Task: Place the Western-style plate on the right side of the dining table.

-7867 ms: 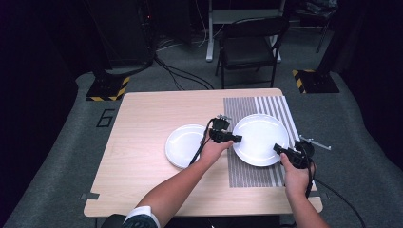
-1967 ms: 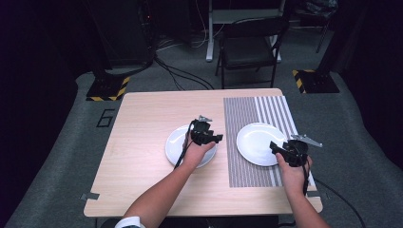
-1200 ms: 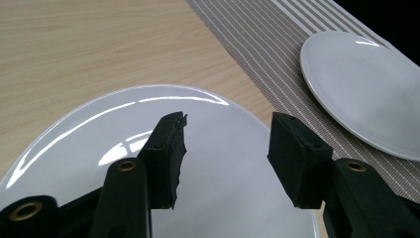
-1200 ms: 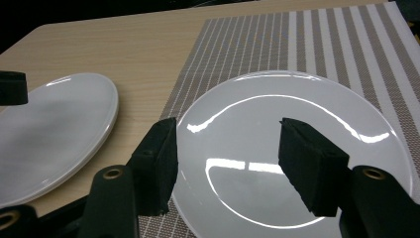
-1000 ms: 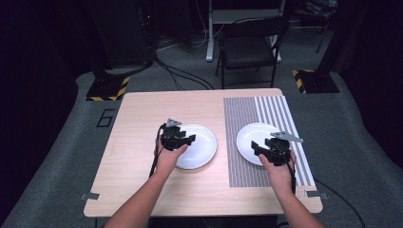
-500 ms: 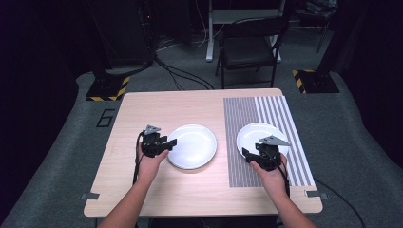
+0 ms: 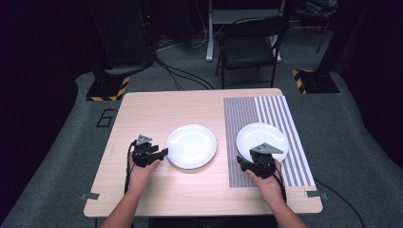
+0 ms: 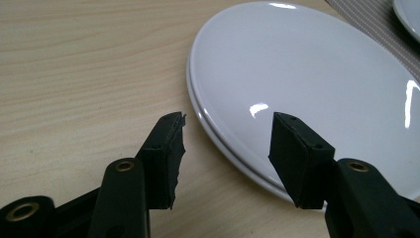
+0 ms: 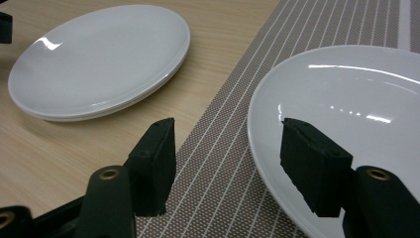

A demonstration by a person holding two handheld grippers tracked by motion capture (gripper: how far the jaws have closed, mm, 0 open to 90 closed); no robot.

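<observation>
Wood-grain rectangular bench (image 7: pixel 157 107): carries everything listed. Grey-and-white striped woven placemat (image 7: pixel 280 111): covers its right part. Large white round plates, stacked as a pair (image 7: pixel 191 146): centre of the bare wood, no longer held. Smaller white round plate (image 7: pixel 261 135): now alone on the placemat, where two seconds ago the left tool was over the stack. Left tool (image 7: pixel 153 154): has drawn back left, just beside the stack's near-left rim, jaws apart and empty. Right tool (image 7: pixel 249 165): pulled nearer, at the small plate's near rim, jaws apart, gripping nothing. Judgement: both plates look set down, the placing step likely finished.
</observation>
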